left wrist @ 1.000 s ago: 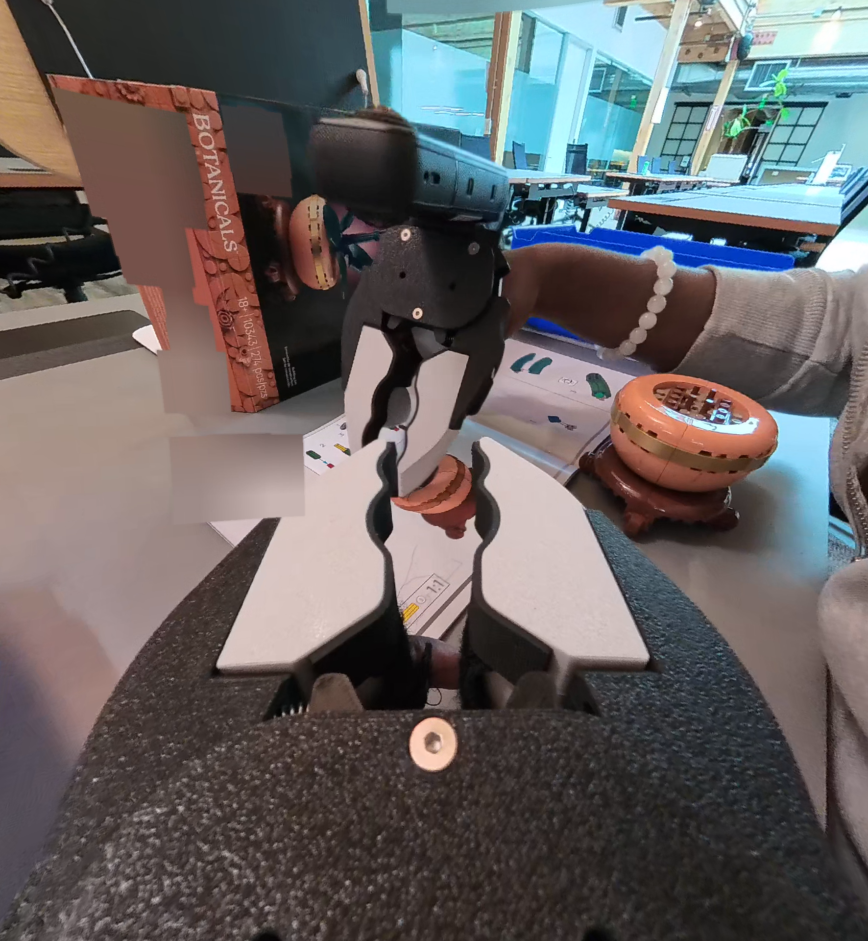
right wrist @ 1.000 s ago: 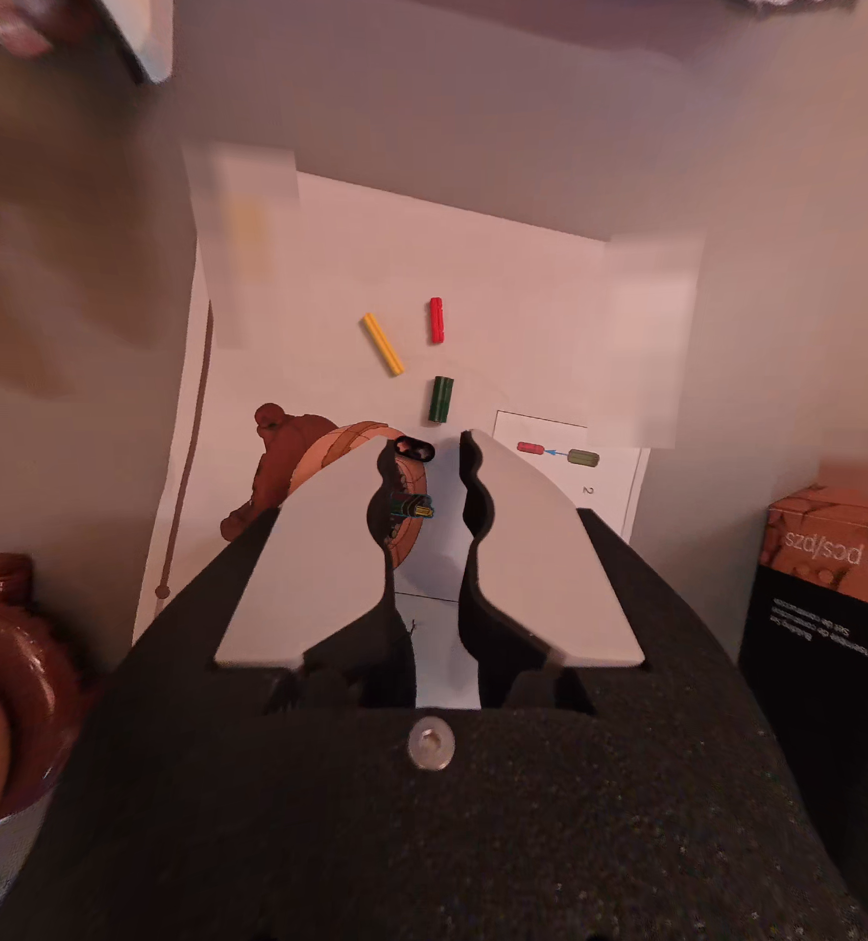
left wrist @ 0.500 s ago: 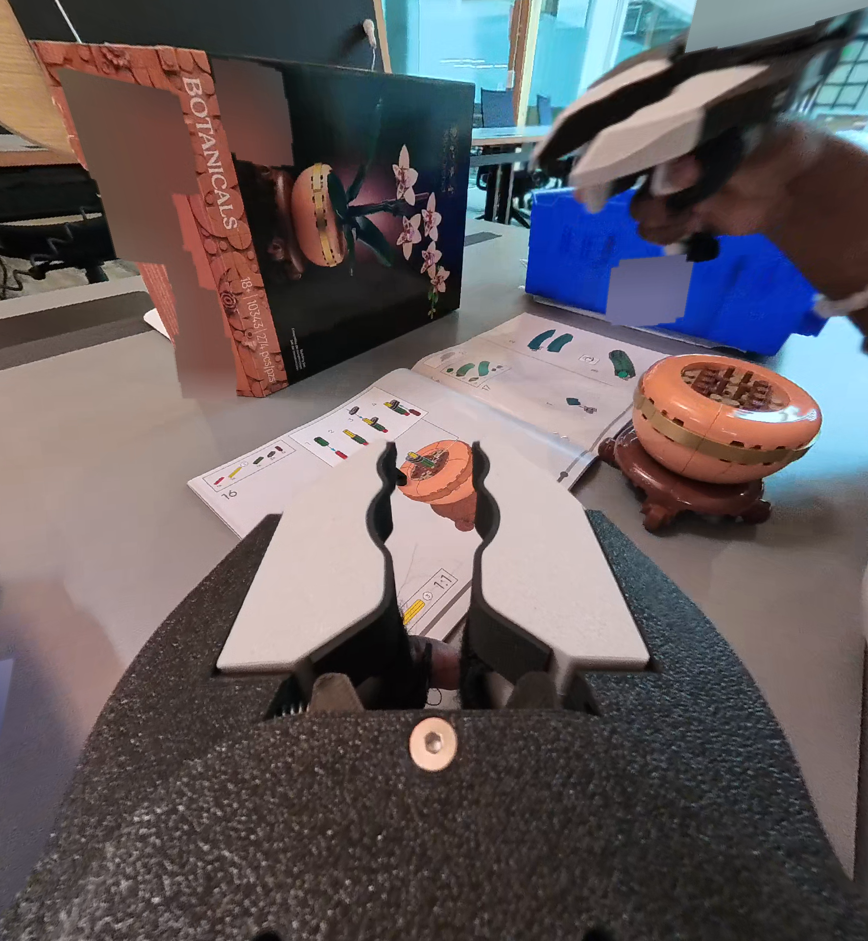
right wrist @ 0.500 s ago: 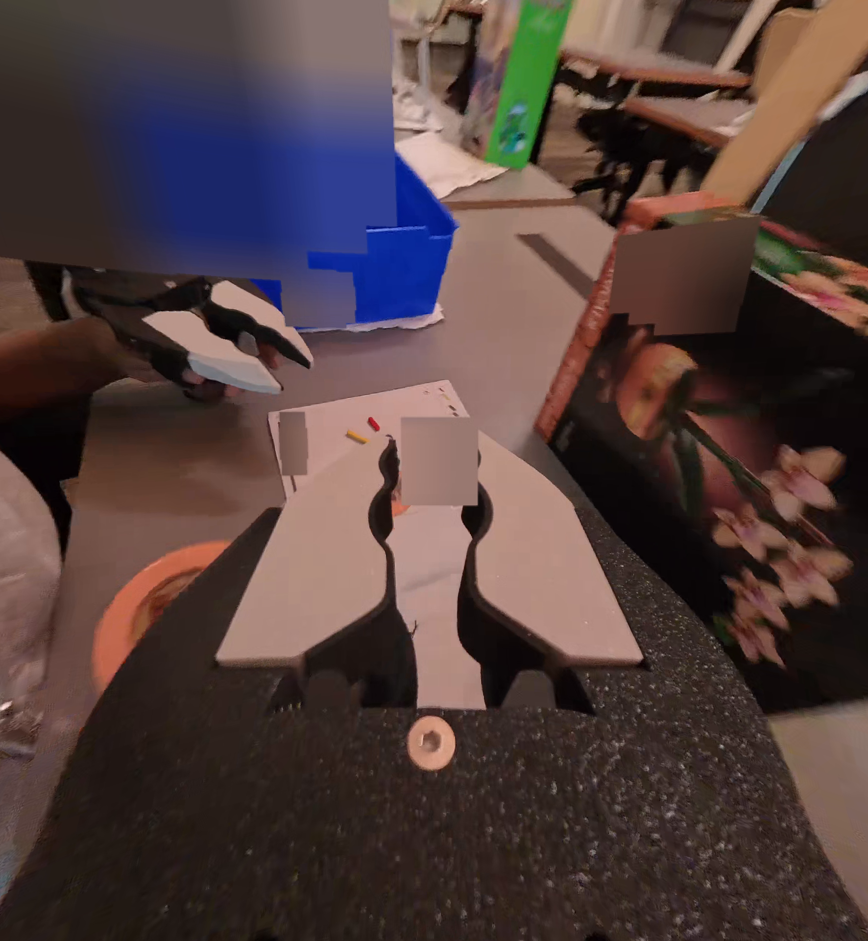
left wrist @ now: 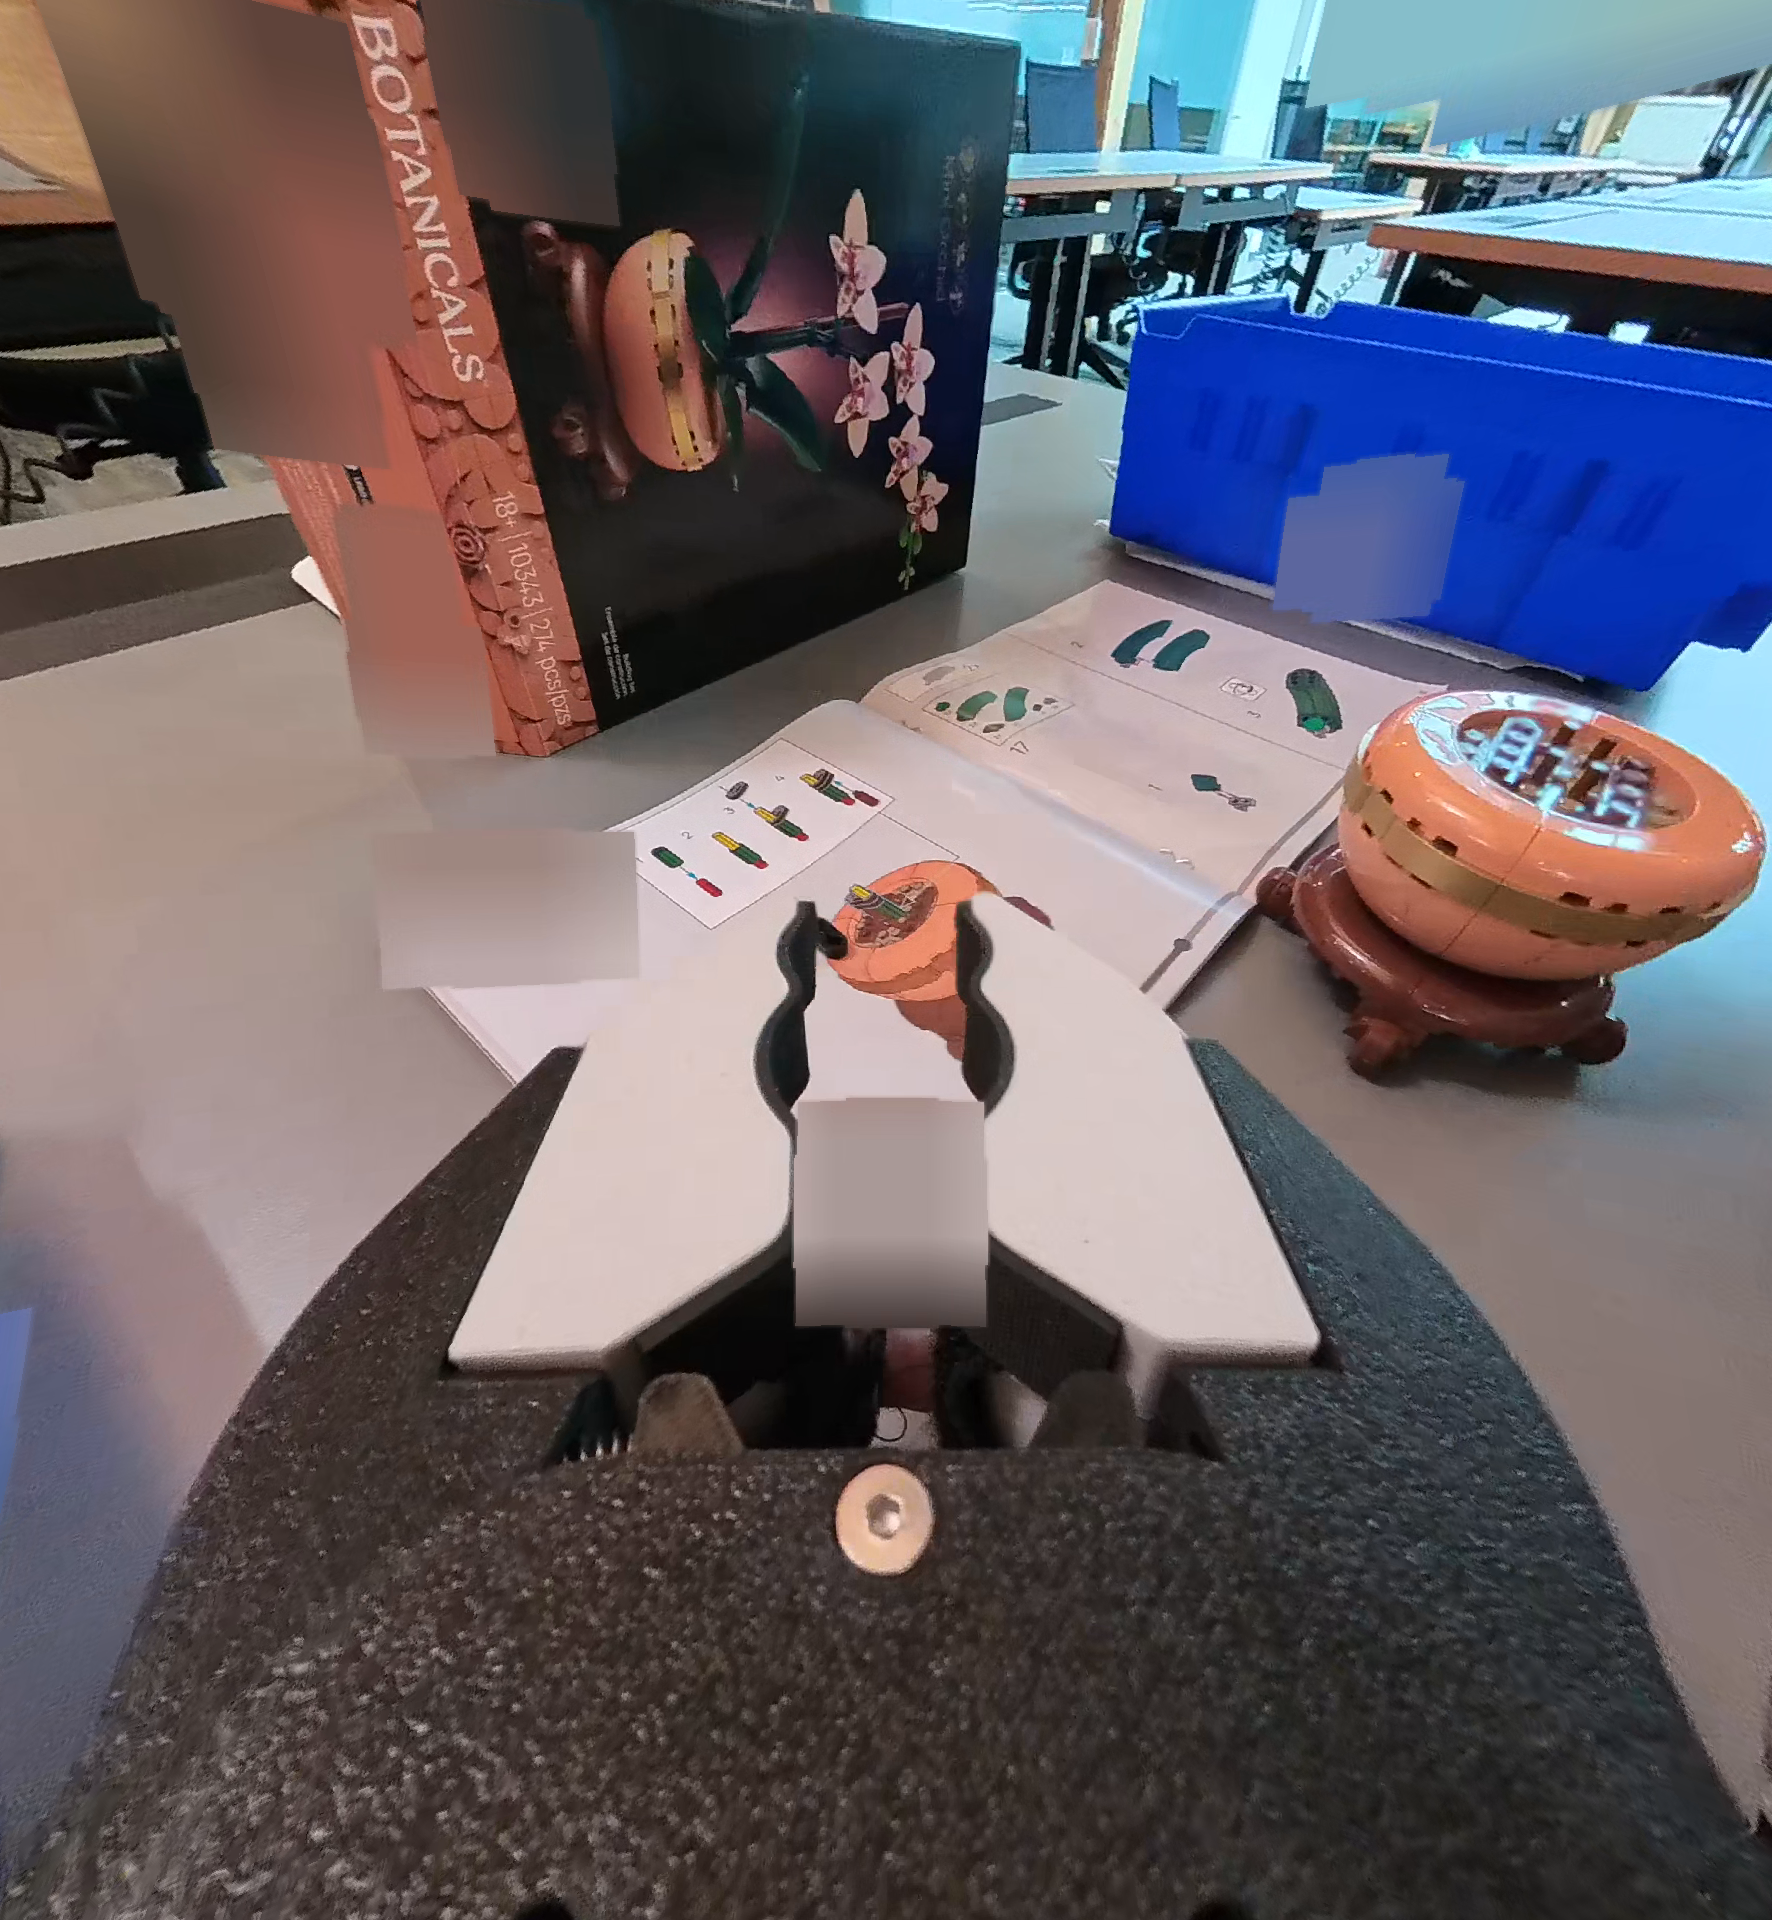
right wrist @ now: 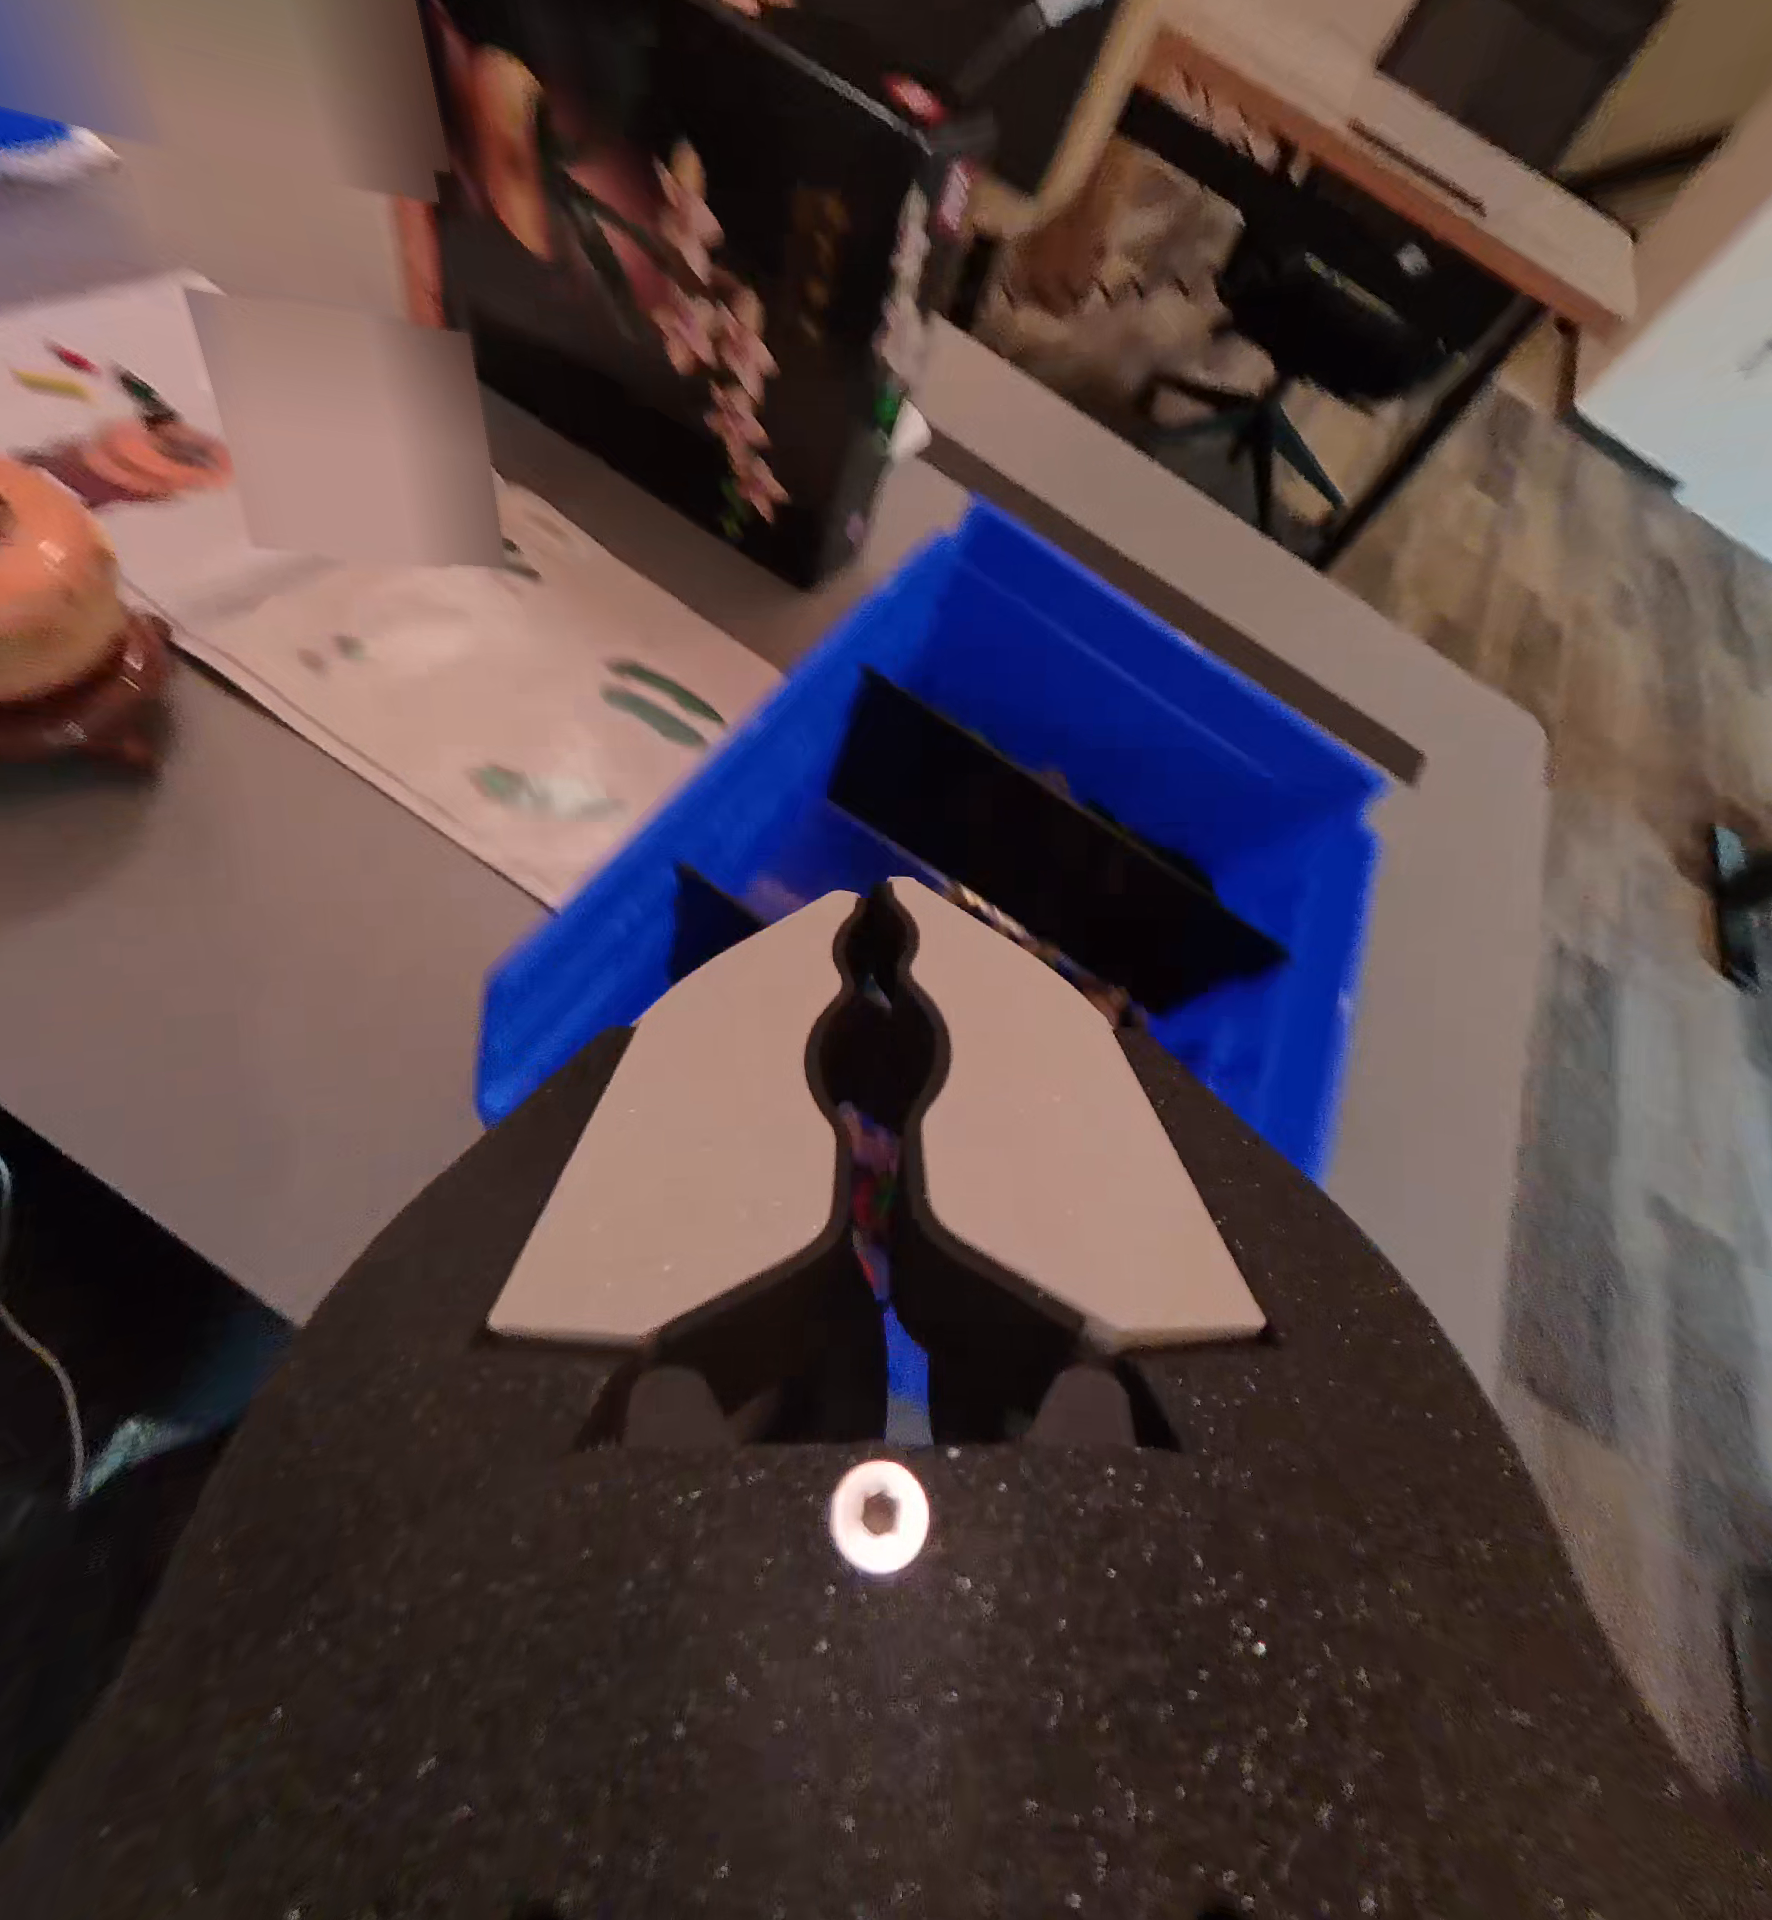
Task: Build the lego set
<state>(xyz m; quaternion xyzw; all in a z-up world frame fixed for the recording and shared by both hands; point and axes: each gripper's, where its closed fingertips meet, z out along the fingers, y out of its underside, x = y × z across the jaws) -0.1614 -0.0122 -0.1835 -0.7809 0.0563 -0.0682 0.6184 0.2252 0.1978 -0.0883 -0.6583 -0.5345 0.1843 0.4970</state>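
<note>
The peach Lego pot on its brown stand sits on the grey table, right of the open instruction booklet. My left gripper is open and empty, low over the booklet's near page. My right gripper is shut, its tips meeting above the near end of the blue parts bin. Nothing shows between its fingers. The bin has black dividers and small pieces inside. The right wrist view is blurred; the pot and booklet lie at its left.
The set's box stands upright behind the booklet and also shows in the right wrist view. The blue bin is at the back right of the left wrist view. The table edge and floor lie right of the bin. The grippers' ends are close to 45 cm from one another. It is some 12 cm from my left tips to the peach Lego pot.
My right gripper has swung from above the booklet, out of the left wrist view, to above the blue bin, and has closed. My left gripper has stayed open and almost still.
</note>
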